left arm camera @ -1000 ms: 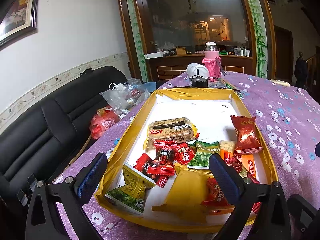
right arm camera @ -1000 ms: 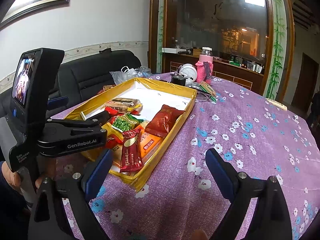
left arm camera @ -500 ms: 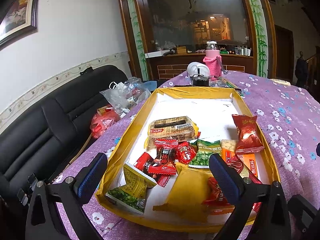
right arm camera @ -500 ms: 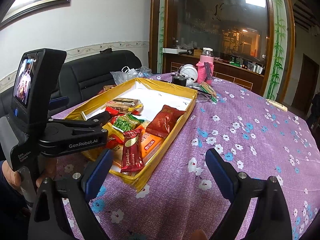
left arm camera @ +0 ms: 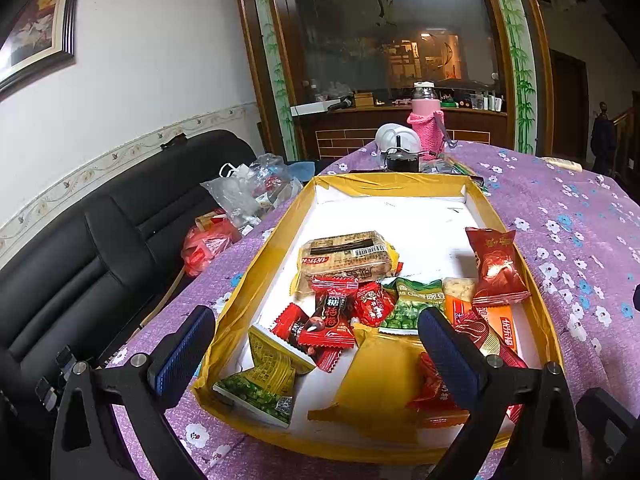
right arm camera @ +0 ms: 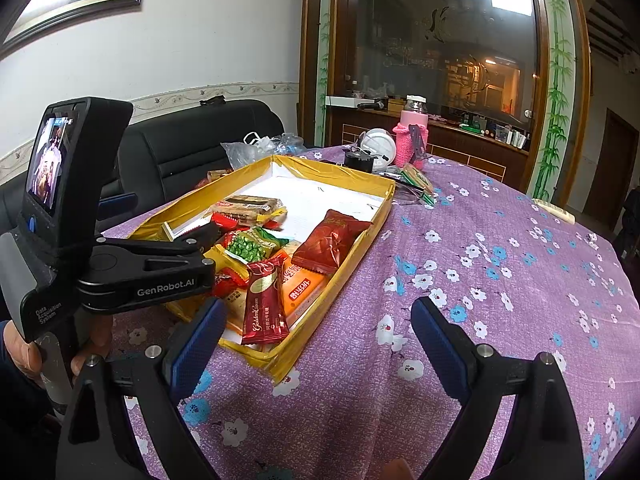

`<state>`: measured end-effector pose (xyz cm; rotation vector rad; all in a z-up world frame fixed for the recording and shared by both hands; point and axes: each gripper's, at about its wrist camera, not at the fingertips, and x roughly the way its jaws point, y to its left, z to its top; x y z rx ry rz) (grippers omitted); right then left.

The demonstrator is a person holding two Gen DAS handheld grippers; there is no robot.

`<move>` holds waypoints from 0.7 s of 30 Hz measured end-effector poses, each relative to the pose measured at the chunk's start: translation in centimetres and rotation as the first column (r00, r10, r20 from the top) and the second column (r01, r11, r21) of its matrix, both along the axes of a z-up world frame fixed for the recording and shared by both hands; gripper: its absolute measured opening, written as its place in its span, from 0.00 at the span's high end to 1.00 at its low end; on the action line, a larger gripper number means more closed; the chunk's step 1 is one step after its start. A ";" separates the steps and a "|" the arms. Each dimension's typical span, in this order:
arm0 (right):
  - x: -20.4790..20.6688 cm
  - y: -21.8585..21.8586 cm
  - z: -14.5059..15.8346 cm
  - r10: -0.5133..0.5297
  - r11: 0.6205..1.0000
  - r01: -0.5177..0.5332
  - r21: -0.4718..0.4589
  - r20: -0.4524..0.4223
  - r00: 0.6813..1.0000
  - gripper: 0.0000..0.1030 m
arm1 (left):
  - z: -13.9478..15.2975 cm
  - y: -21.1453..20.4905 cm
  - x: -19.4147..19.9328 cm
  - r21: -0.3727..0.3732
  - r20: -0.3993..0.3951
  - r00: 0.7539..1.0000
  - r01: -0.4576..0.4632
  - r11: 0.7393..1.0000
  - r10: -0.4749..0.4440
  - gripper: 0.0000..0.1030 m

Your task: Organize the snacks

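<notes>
Yellow-taped cardboard tray [left arm camera: 276, 248] holds all the snacks, heaped at its near end, straight ahead of and just below my left gripper [left arm camera: 316, 344], whose jaws are spread wide and hold nothing. The red plum candy [left arm camera: 334, 320] lies nearest, between the tips, long axis pointing away from me. My right gripper [right arm camera: 316, 336], also released and empty, hovers over the purple tablecloth [right arm camera: 500, 280] beside the tray's right wall, further from the pile. The tray's far half lies bare.
</notes>
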<state>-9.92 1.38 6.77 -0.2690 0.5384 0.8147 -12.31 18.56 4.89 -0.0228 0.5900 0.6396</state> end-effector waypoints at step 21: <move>-0.1 0.1 0.0 0.000 1.000 0.000 -0.001 0.001 1.000 0.09 | 0.0 0.2 -0.1 -0.002 -0.001 1.000 -0.001 1.000 0.001 0.00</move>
